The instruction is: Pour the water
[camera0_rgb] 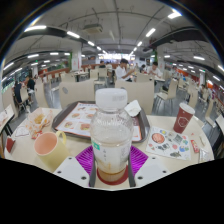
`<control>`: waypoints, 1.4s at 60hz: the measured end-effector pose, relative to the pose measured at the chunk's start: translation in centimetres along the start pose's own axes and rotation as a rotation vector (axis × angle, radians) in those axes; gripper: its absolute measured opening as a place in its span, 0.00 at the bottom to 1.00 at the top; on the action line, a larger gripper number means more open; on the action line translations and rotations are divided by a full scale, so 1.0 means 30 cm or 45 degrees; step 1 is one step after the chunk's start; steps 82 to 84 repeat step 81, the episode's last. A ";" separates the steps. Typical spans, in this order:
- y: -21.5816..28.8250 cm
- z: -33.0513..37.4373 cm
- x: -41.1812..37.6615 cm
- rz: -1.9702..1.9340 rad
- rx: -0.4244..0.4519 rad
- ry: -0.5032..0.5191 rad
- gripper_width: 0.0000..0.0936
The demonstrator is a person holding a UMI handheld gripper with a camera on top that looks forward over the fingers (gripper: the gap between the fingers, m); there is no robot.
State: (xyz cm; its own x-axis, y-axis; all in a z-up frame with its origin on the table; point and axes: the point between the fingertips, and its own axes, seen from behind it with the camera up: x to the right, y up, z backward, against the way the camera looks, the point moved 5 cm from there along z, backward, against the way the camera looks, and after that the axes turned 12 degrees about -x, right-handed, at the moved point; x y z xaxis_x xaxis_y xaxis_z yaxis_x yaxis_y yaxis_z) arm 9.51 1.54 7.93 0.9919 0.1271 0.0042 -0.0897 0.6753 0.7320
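A clear plastic bottle (111, 135) with a white cap and a red band near its base stands upright between my fingers, held above the table. My gripper (111, 160) is shut on the bottle, with the purple pads (87, 159) pressed against both of its sides. A little yellowish liquid shows at the bottle's bottom. A pale yellow cup (49, 149) stands on the white table (160, 125) to the left of the bottle, a little ahead of my left finger.
A brown tray (75, 120) with paper and wrappers lies beyond the bottle. A red paper cup (183, 118) stands to the right, with a printed leaflet (170, 142) in front of it. A food wrapper (35, 122) lies at left. A person (122, 72) sits further back among canteen tables.
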 end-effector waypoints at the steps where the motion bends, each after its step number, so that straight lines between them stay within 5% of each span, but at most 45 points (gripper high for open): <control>1: 0.000 -0.002 0.000 0.002 0.018 0.000 0.48; 16: -0.036 0.011 0.005 0.019 0.037 0.011 0.60; 23: -0.065 0.024 -0.005 0.008 -0.054 0.029 0.92; 46: -0.101 0.458 -0.123 -0.055 -0.198 -0.145 0.90; 64: -0.118 0.791 -0.291 -0.113 -0.167 -0.196 0.90; 84: -0.157 0.882 -0.352 -0.060 -0.168 -0.235 0.90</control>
